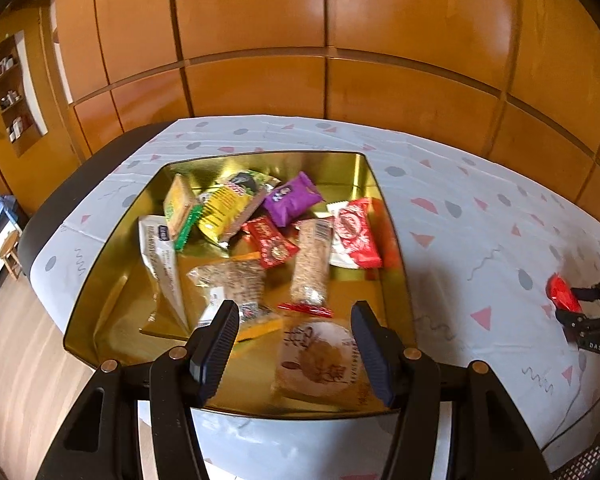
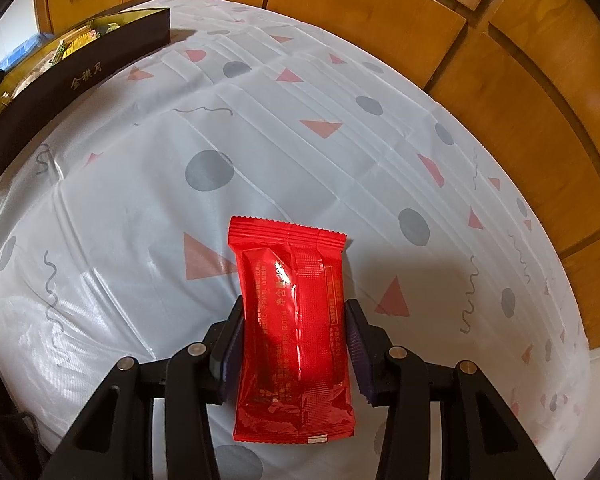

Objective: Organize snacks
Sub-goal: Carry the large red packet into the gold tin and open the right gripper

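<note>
the right tool (image 2: 294, 344) grips a red snack packet (image 2: 294, 320) by its long sides, both pads pressed into the wrapper near its middle, with the packet's crimped top end pointing away over the white patterned cloth on the surface (image 2: 260, 128). the packet hangs just above the cloth or barely on it; i cannot tell which. from the left wrist view the same packet shows as a small red shape (image 1: 562, 294) off to the right, well apart from the box.

the left tool (image 1: 294, 344) stands wide with nothing between its pads, poised over the near edge of the gold-lined box (image 1: 100, 292), which already holds a jumble of packets: a purple one (image 1: 292, 204), a red and white one (image 1: 354, 234), a long grain bar (image 1: 312, 264) and a round pastry (image 1: 320, 364) right under the tool.

the step in hand looks like carrying the red packet to the box. to do it well, keep the grip steady on the sides, since the glossy film could slip, lift clear of the box's dark outer wall (image 2: 84, 80) before crossing it, and aim for the barer gold floor at the far end rather than the heap. the left tool is best drawn aside so the two do not meet over the box.
</note>
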